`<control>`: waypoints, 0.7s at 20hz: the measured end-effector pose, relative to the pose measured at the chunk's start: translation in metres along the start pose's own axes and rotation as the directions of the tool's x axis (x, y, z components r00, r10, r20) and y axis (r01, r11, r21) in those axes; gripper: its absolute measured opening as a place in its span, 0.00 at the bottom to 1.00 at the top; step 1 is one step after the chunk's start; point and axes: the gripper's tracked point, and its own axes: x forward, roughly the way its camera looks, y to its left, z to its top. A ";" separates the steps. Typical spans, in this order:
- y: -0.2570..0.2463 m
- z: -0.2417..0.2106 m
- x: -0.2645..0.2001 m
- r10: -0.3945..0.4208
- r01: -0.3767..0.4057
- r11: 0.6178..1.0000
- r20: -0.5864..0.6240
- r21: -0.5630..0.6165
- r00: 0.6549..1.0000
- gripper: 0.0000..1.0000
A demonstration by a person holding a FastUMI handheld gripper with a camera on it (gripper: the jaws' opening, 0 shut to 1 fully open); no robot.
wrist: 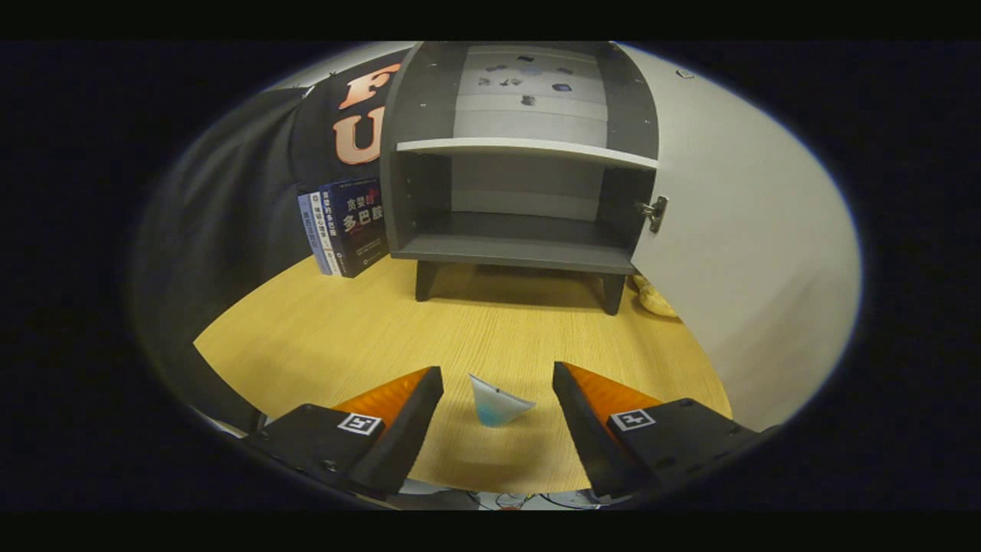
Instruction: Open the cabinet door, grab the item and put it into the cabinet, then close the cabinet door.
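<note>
One small translucent item (498,402), pale with a bluish tint toward its base and roughly cone-shaped, sits on the wooden tabletop (322,337). It lies between the two fingers of the gripper (498,376), near their tips, touching neither. A clear gap of table shows on either side of it.

The gripper's fingers stand wide apart, one on each side of the item, nothing clamped. Each finger carries one square marker tag on its upper body, two tags in all. The gripper is held low over the table, pointed forward toward the cabinet and angled slightly downward so that the tabletop runs out beyond the fingertips.

One cabinet (521,184) stands well beyond the fingers on the far part of the table, raised on short dark legs, two of which are visible. Its one door (751,253), pale and broad, is swung fully open to the right, with one metal hinge (654,212) showing at the inner edge. Inside, one light shelf (529,149) divides the cabinet into two compartments, upper and lower. The lower one is bare; several small dark marks show on the back panel of the upper one, too small to identify.

Three books (345,226) stand upright just beside the cabinet's left wall. One yellowish object (655,299) lies on the table behind the door's lower edge, partly hidden; its kind cannot be told.
</note>
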 end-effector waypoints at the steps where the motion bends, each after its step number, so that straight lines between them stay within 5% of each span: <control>1: 0.001 -0.008 0.005 0.000 0.000 1.000 -0.015 0.014 1.000 0.93; 6: 0.013 -0.040 0.032 0.031 -0.022 0.994 -0.087 0.103 0.996 0.93; 9: 0.010 -0.036 0.033 0.030 -0.016 0.992 -0.110 0.128 0.993 0.61; 10: 0.009 -0.026 0.031 0.037 -0.024 0.992 -0.101 0.127 0.994 0.50; 14: 0.007 0.090 0.005 0.075 -0.086 0.988 0.086 0.131 0.993 0.50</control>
